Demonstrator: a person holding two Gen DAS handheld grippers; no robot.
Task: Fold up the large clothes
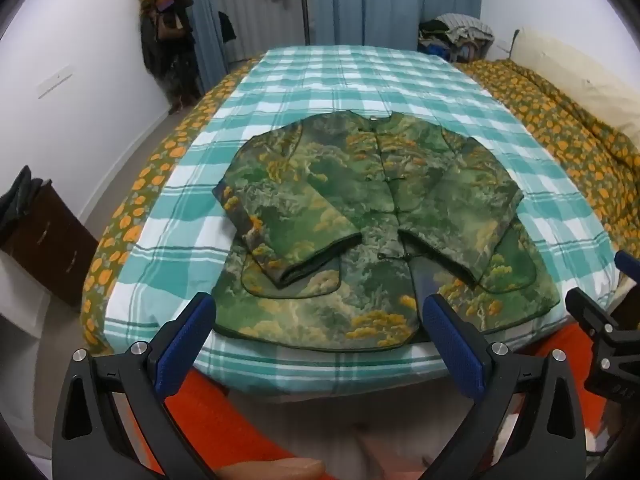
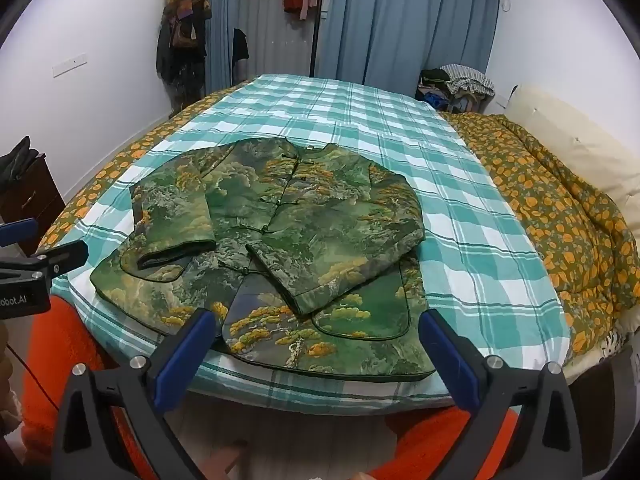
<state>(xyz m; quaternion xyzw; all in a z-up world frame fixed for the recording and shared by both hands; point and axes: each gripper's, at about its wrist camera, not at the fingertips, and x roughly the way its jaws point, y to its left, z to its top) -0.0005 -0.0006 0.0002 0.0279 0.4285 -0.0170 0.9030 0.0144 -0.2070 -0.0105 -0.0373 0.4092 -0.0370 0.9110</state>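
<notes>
Both your grippers hang above the near edge of the bed, tilted down, neither touching cloth. Your left gripper [image 1: 316,320], black frame with blue ribbed pads, has its jaws spread wide with nothing between them; through the gap you see the near hem of the green padded jacket with yellow tree print and knot buttons [image 1: 372,216]. Your right gripper [image 2: 316,336], same build, is likewise spread wide and empty, over the jacket's near right corner. Jacket lies flat, front up, buttoned, collar at the far end, on the teal-and-white checked sheet [image 1: 360,80], near the sheet's near edge. Both sleeves are folded inward across the chest, cuffs pointing toward the near hem; the two cuffs sit apart, either side of the button line. Olive quilt with orange pattern [image 2: 560,216] borders the sheet on left and right. Blue curtains [image 2: 400,16] hang at the far wall; dark wooden cabinet [image 1: 48,236] stands left of the bed.
</notes>
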